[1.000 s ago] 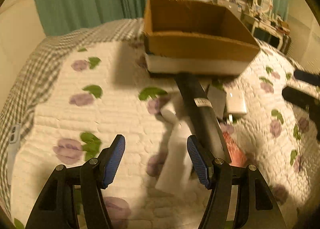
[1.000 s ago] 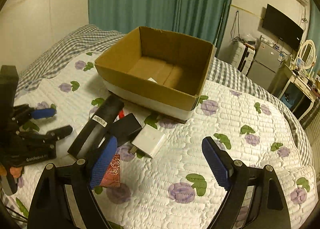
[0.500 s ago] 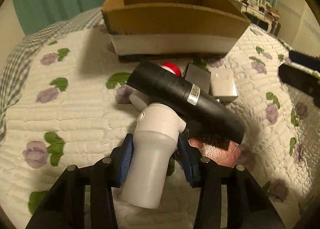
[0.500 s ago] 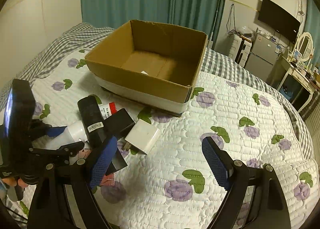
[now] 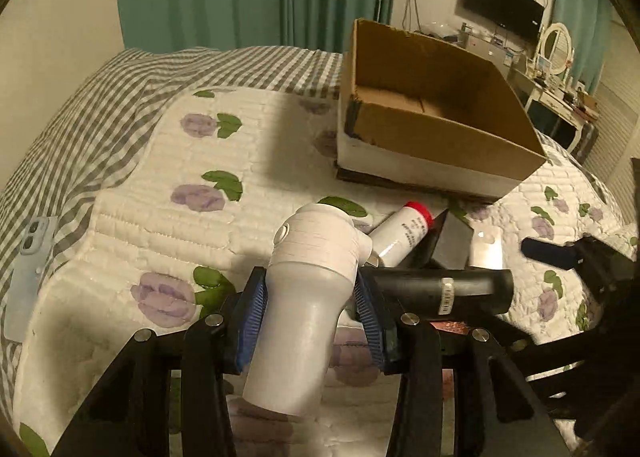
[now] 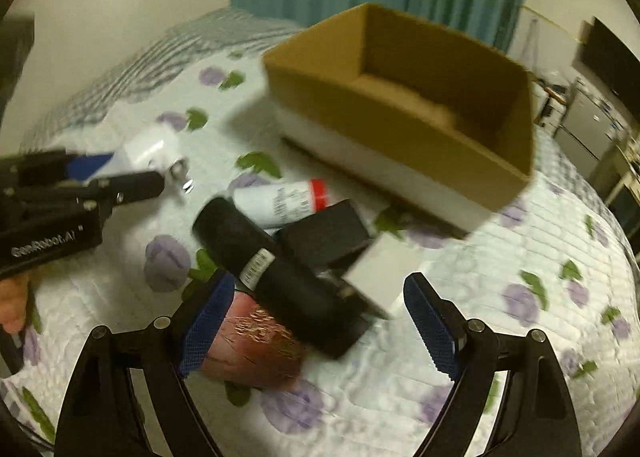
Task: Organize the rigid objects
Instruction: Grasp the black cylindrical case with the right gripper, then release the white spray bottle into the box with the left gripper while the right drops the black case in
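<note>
My left gripper (image 5: 312,309) is shut on a white L-shaped device (image 5: 304,289) and holds it lifted off the bed; it also shows in the right wrist view (image 6: 148,153). My right gripper (image 6: 320,321) is open over a pile: a black cylinder (image 6: 272,277), a black box (image 6: 324,237), a white adapter (image 6: 380,273), a red packet (image 6: 256,345) and a white red-capped bottle (image 6: 280,201). An open cardboard box (image 5: 432,113) stands behind the pile.
A phone in a pale case (image 5: 28,273) lies at the bed's left edge. The quilt (image 5: 160,177) has purple flowers. Curtains, a TV and a dresser stand beyond the bed.
My left gripper has lifted the white device away from the black cylinder and swung left. My right gripper has dropped toward the pile, still open.
</note>
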`<state>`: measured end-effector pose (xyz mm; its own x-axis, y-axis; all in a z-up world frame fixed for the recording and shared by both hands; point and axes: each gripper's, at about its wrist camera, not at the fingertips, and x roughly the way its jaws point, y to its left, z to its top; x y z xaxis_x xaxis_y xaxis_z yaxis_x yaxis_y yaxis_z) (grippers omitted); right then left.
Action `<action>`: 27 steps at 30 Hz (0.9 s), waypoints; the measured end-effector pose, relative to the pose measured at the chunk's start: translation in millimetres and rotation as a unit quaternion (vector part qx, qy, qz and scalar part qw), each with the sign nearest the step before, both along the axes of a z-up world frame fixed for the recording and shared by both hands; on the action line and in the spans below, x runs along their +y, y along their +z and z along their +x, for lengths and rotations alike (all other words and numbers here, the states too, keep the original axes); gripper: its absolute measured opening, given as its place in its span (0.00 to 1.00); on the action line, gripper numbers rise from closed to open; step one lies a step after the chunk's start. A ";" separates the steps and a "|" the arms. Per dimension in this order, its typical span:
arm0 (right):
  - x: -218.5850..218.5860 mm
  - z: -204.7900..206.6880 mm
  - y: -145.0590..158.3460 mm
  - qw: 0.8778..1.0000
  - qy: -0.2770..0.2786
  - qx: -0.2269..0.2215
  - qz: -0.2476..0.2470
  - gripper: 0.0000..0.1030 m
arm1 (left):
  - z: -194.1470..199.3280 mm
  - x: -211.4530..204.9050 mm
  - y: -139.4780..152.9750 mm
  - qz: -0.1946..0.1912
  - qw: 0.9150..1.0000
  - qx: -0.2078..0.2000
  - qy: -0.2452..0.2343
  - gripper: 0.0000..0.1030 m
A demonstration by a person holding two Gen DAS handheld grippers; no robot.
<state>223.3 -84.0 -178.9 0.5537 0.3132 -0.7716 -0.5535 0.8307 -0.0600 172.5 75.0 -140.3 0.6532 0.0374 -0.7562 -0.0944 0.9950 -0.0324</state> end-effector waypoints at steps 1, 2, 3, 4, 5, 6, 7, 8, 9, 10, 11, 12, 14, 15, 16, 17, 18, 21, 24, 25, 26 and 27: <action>5.9 1.5 -4.8 1.000 0.006 0.004 -0.005 0.84 | -0.2 0.3 -1.0 0.001 1.000 0.001 0.002 0.44; 11.7 3.9 -9.9 1.000 0.011 0.007 -0.011 0.84 | -0.7 1.0 -1.8 0.000 1.000 0.002 0.002 0.44; 16.1 5.8 -14.7 1.000 0.015 0.011 -0.017 0.83 | -1.1 0.8 -2.6 -0.001 1.000 0.003 0.001 0.44; 20.2 7.6 -19.5 0.999 0.020 0.014 -0.023 0.82 | -2.8 -0.1 -2.8 -0.002 1.000 0.004 -0.001 0.44; 23.8 9.1 -24.9 0.999 0.025 0.017 -0.032 0.80 | -2.8 -0.5 -3.5 -0.001 1.000 0.005 -0.003 0.44; 26.1 10.5 -29.8 0.999 0.030 0.019 -0.042 0.79 | -2.8 -0.6 -4.4 -0.002 1.000 0.005 -0.005 0.44; 27.5 11.5 -34.4 0.998 0.035 0.021 -0.048 0.79 | -2.8 -1.7 -4.9 -0.002 1.000 0.006 -0.007 0.44; 28.5 12.9 -38.6 0.998 0.039 0.024 -0.052 0.79 | -2.4 -2.2 -5.5 -0.002 1.000 0.007 -0.008 0.44; 28.2 14.7 -41.0 0.998 0.042 0.026 -0.049 0.79 | -2.1 -2.6 -6.0 -0.002 1.000 0.008 -0.009 0.44; 28.2 15.5 -42.1 0.997 0.046 0.027 -0.049 0.79 | -1.7 -2.7 -6.4 -0.001 1.000 0.009 -0.009 0.44; 28.8 16.0 -42.6 0.997 0.051 0.025 -0.052 0.79 | -1.6 -2.8 -6.6 -0.001 1.000 0.010 -0.008 0.44; 29.3 16.6 -42.7 0.997 0.053 0.024 -0.055 0.79 | -1.3 -2.6 -6.7 -0.001 1.000 0.010 -0.008 0.44; 29.5 15.6 -42.0 0.997 0.056 0.025 -0.056 0.73 | -1.1 -2.3 -6.8 -0.001 1.000 0.010 -0.008 0.44; 29.8 14.2 -41.4 0.996 0.058 0.024 -0.057 0.67 | -1.0 -2.3 -6.9 0.000 1.000 0.009 -0.008 0.44; 30.4 12.0 -40.9 0.996 0.062 0.024 -0.059 0.64 | -0.9 -2.2 -6.9 0.001 1.000 0.009 -0.007 0.44; 31.0 8.6 -39.8 0.996 0.067 0.020 -0.063 0.59 | -0.7 -1.9 -7.0 0.001 1.000 0.010 -0.006 0.44; 32.2 5.0 -38.7 0.995 0.070 0.014 -0.071 0.53 | -0.5 -1.5 -6.9 0.002 1.000 0.010 -0.005 0.44; 32.8 -3.3 -35.2 0.993 0.075 -0.003 -0.092 0.39 | -0.9 -1.8 -6.4 0.003 1.000 0.012 0.000 0.44; 25.0 -10.4 -28.7 0.994 0.074 -0.003 -0.082 0.35 | -2.3 -2.7 -5.8 0.008 1.000 0.013 0.006 0.44; 20.6 -12.9 -24.7 0.995 0.071 -0.006 -0.076 0.35 | -3.2 -3.2 -5.2 0.009 1.000 0.013 0.008 0.44; 17.6 -14.6 -21.5 0.995 0.069 -0.009 -0.072 0.35 | -4.3 -3.9 -4.1 0.010 1.000 0.012 0.009 0.44; 14.7 -15.3 -17.4 0.996 0.066 -0.010 -0.066 0.35 | -6.1 -4.9 -1.8 0.011 1.000 0.010 0.011 0.44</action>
